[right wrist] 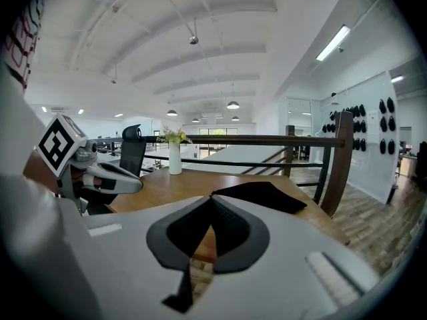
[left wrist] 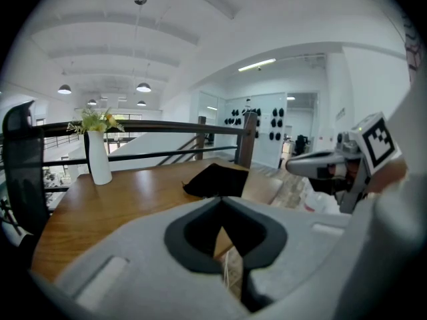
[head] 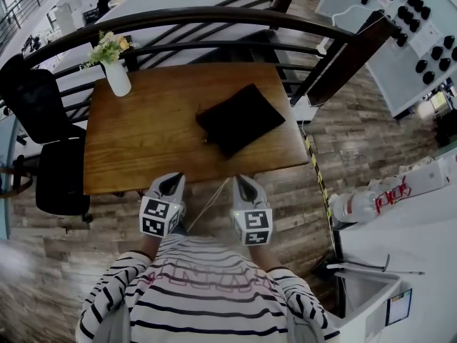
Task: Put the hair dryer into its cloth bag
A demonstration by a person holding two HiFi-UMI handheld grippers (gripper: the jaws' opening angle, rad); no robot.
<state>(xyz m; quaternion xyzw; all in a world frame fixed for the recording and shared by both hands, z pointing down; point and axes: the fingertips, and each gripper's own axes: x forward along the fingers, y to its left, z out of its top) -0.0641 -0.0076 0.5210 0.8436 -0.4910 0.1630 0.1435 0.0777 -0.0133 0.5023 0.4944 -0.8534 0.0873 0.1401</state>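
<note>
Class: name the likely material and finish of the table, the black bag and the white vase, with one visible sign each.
Table: wood or veneer, smooth with a soft sheen; brown grain streaks show.
Black bag: likely cloth, matte; it lies flat and limp.
Vase: probably glazed ceramic, plain white and smooth; plastic cannot be ruled out.
</note>
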